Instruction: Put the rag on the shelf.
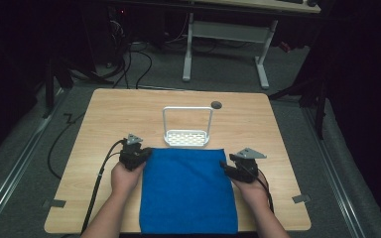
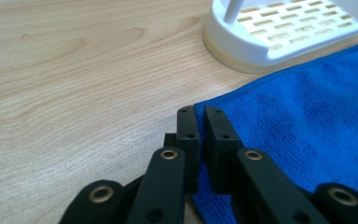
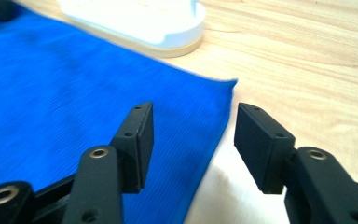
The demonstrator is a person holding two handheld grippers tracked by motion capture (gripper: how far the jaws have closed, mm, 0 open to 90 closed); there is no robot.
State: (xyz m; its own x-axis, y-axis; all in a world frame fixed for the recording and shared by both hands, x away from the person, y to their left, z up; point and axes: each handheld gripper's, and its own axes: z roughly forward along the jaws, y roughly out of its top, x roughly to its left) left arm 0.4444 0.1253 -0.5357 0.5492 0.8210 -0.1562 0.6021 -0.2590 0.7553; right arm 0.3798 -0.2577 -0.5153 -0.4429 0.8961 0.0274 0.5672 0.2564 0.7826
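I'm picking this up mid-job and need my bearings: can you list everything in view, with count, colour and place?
cloth: one, blue, flat on the near middle of the table.
rack: one, white, slotted base with a tall handle, at the cloth's far edge.
round cap: one, dark, far right part of the table.
table: one, light wood.
desk frame: one, white, on the floor beyond.
left gripper: black, shut on the cloth's far left corner.
right gripper: black, open astride the cloth's right edge.

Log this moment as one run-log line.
left gripper: shut on blue cloth far-left corner | right gripper: open, straddling far-right edge | white rack: beyond cloth
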